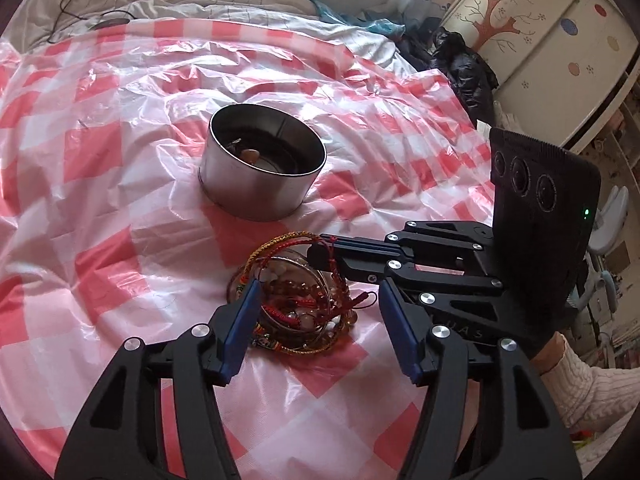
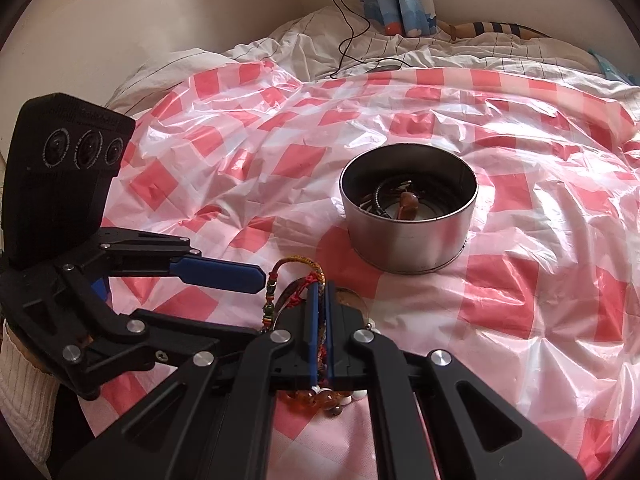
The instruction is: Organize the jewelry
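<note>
While pinched shut on a braided cord [image 2: 316, 276], R gripper [image 2: 322, 292] lifts one strand off the jewelry pile [image 1: 296, 304], prob. to untangle it. L gripper [image 1: 316, 292] spread wide over pile, nothing between pads, likely ready to pin the rest down. Tin [image 1: 262, 168] just beyond, w/ a few pieces already inside.
</note>
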Motion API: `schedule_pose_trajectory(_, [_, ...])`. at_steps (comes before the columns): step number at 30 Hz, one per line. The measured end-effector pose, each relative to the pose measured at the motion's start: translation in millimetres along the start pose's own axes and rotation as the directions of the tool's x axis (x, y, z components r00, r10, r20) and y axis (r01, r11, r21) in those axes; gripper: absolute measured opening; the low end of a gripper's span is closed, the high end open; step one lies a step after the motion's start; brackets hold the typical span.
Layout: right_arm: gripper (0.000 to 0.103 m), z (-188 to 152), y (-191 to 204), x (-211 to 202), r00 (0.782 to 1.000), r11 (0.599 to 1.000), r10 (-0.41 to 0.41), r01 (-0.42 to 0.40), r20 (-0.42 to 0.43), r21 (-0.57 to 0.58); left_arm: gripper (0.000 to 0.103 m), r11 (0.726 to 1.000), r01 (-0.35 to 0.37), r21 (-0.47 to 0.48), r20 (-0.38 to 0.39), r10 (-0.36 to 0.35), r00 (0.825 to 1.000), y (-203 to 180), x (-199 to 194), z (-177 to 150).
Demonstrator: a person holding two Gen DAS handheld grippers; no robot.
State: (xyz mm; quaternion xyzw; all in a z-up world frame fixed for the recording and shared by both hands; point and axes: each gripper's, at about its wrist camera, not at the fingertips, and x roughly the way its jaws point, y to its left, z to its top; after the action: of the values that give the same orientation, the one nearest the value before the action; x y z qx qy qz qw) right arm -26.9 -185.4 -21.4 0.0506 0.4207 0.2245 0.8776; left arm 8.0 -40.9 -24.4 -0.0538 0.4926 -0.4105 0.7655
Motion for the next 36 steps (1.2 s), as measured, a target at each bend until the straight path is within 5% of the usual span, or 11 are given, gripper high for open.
schedule_pose_trajectory(8, [0.004, 1.9, -11.2, -3.4, 0.998, 0.996, 0.059, -0.059, 0.007, 0.070, 0.067, 0.983, 0.120, -0.141, -0.005, -0.122, 0.993, 18.1, 10.3, -0.2])
schedule_pose_trajectory(11, [0.004, 3.3, -18.3, -5.2, 0.996, 0.990, 0.090, -0.091, 0.011, 0.106, 0.067, 0.988, 0.128, -0.087, 0.016, -0.127, 0.992, 10.9, 9.7, -1.9])
schedule_pose_trajectory(18, [0.004, 2.5, -18.8, -4.6, 0.996, 0.990, 0.093, -0.092, 0.000, 0.106, 0.067, 0.994, 0.014, 0.105, 0.010, -0.015, 1.000, -12.2, 10.5, -5.7])
schedule_pose_trajectory(27, [0.004, 1.4, -14.7, -2.7, 0.993, 0.988, 0.120, -0.119, -0.009, 0.101, 0.066, 0.982, 0.002, 0.188, 0.033, -0.008, 0.999, -29.9, 20.7, -6.2])
schedule_pose_trajectory(32, [0.004, 1.4, -20.3, -2.1, 0.995, 0.988, 0.104, -0.102, -0.011, 0.117, 0.007, 0.986, -0.011, 0.166, -0.006, 0.012, 1.000, -23.2, 27.1, -6.2])
schedule_pose_trajectory(36, [0.004, 1.4, -22.0, -2.3, 0.995, 0.988, 0.103, -0.101, -0.010, 0.120, 0.005, 0.986, -0.013, 0.164, -0.001, 0.014, 1.000, -22.4, 25.0, -7.5])
